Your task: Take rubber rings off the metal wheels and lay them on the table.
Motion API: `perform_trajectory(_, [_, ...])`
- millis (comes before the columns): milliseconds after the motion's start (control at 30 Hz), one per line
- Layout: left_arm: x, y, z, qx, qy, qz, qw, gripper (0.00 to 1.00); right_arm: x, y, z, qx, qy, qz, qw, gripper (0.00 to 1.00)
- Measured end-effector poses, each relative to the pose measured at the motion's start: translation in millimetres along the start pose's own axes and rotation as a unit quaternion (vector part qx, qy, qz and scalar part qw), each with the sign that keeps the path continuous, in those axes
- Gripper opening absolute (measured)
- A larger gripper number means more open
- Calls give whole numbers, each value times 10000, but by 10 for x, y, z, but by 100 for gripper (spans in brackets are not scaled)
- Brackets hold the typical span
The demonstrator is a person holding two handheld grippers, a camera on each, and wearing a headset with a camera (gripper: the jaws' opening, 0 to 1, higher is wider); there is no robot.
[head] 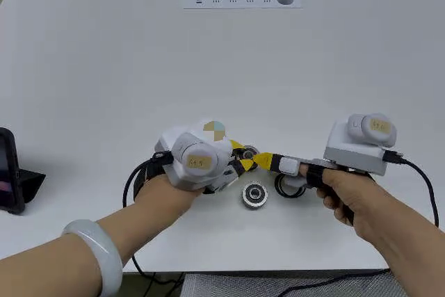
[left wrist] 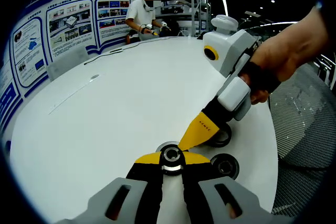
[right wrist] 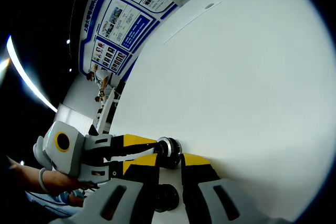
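White table (head: 208, 67) is seen under both grippers. One wheel (head: 248, 152) is squeezed tight by the left gripper (left wrist: 171, 157). The right gripper (right wrist: 169, 159) is set around the same wheel, but whether it squeezes cannot be told. A second wheel (head: 254, 195) and a black ring (head: 288, 187) are laid on the table just beside them.

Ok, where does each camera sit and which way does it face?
Head view: on the headset, facing forward and down at the table; forearms, left gripper, right gripper.
Left gripper view: on that gripper, facing along its jaws at the metal wheel.
Right gripper view: likewise, facing the wheel from the other side.
Shared: that wheel; each gripper view catches the other gripper.
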State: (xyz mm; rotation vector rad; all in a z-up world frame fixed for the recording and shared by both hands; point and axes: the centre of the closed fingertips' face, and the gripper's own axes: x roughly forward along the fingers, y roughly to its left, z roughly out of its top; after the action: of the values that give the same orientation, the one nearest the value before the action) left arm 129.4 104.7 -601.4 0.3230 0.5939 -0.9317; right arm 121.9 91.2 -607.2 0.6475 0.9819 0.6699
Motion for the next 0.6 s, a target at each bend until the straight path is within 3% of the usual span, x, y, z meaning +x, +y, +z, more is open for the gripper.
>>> perform_trajectory(233, [4, 2, 3, -6, -10, 2, 10000, 14, 22, -1, -10, 378, -41, 128, 9992, 18])
perform_trajectory(600, [7, 2, 4, -18, -26, 11, 10000, 14, -17, 67, -33, 536, -8, 198, 9984, 19])
